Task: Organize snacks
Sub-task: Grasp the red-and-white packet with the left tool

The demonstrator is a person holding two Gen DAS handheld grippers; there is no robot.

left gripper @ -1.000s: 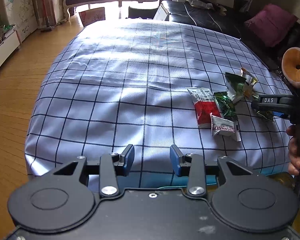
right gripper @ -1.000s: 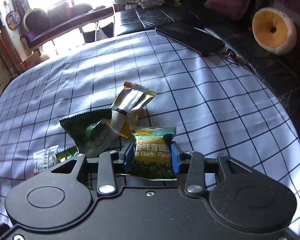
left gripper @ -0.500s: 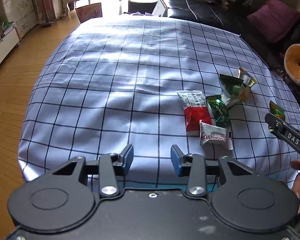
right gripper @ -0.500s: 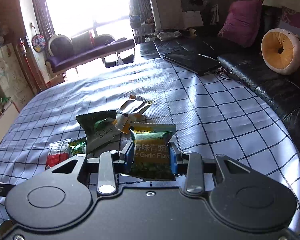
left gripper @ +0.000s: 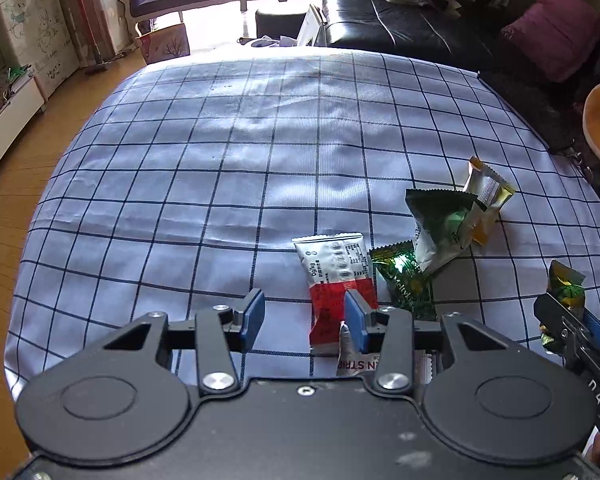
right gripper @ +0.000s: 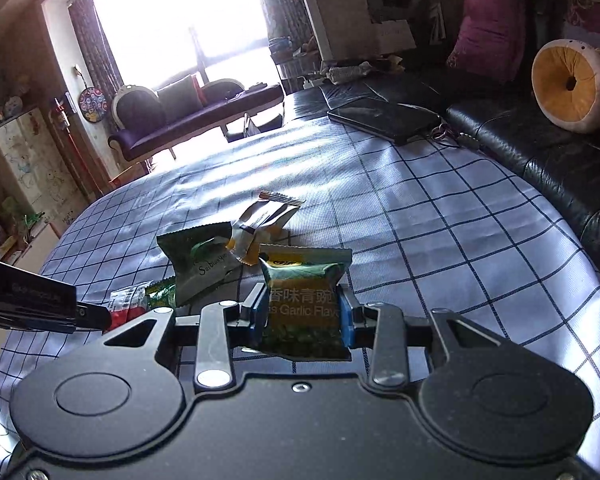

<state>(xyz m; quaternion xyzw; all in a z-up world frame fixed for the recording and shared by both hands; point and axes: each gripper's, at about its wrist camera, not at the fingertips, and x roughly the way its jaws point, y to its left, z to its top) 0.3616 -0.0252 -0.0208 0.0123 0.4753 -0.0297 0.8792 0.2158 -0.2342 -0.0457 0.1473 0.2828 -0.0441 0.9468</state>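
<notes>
On the checked tablecloth (left gripper: 220, 160) lies a cluster of snacks: a red-and-white packet (left gripper: 332, 268), a small green packet (left gripper: 404, 280), a dark green bag (left gripper: 440, 228), a silver-and-yellow packet (left gripper: 486, 192) and a white strip packet (left gripper: 356, 364). My left gripper (left gripper: 305, 316) hovers open just above them, its right finger (left gripper: 356, 320) over the red packet's lower end, nothing pinched. My right gripper (right gripper: 303, 316) is shut on a green garlic-pea packet (right gripper: 304, 280), held above the cloth. That same packet (left gripper: 566, 284) shows at the right of the left wrist view.
A black leather sofa (right gripper: 540, 160) borders the table's far and right sides, with a dark laptop (right gripper: 384, 120), a round orange cushion (right gripper: 572, 84) and a purple pillow (right gripper: 488, 32) on it. Wooden floor (left gripper: 12, 200) drops away to the left of the cloth.
My left gripper has slid right towards the snack cluster, which now lies at its right finger. My right gripper tilted upward with the pea packet, its jaws tighter on it.
</notes>
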